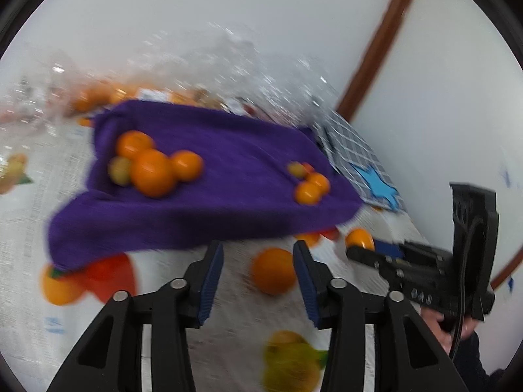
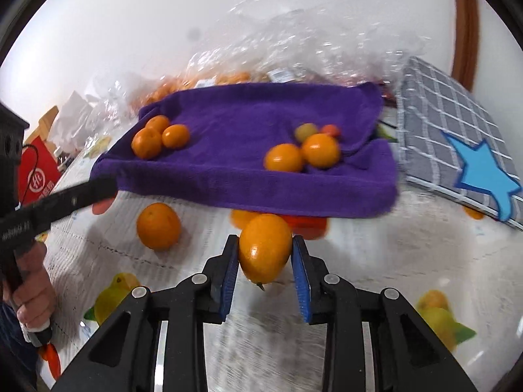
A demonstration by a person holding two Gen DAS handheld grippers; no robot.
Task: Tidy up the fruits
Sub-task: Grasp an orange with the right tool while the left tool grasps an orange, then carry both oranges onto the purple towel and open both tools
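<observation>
**Right wrist: oval fruit pinched, a round one loose on the printed cloth**

Right wrist view shows a table covered in a white tablecloth [image 2: 108,248] printed with text and fruit pictures, against a plain white wall with a brown wooden strip [image 2: 465,26] at the right. A purple towel [image 2: 248,170] lies spread on the cloth and holds two clusters of orange fruit: one group at its left [image 2: 160,137], another toward its right [image 2: 302,153] with a small greenish one behind. Behind the towel sit crumpled clear plastic bags [image 2: 294,32] with more orange fruit inside. A grey checked mat [image 2: 434,104] with a blue star lies to the right, beside the towel.

The right gripper [image 2: 265,254] has its blue pads pressed on either side of an oval orange fruit [image 2: 264,248], just in front of the towel's near edge.

In the left wrist view, the left gripper [image 1: 258,261] has its jaws spread and empty, with a loose round orange [image 1: 274,271] on the tablecloth seen just beyond and between the tips, untouched.
</observation>
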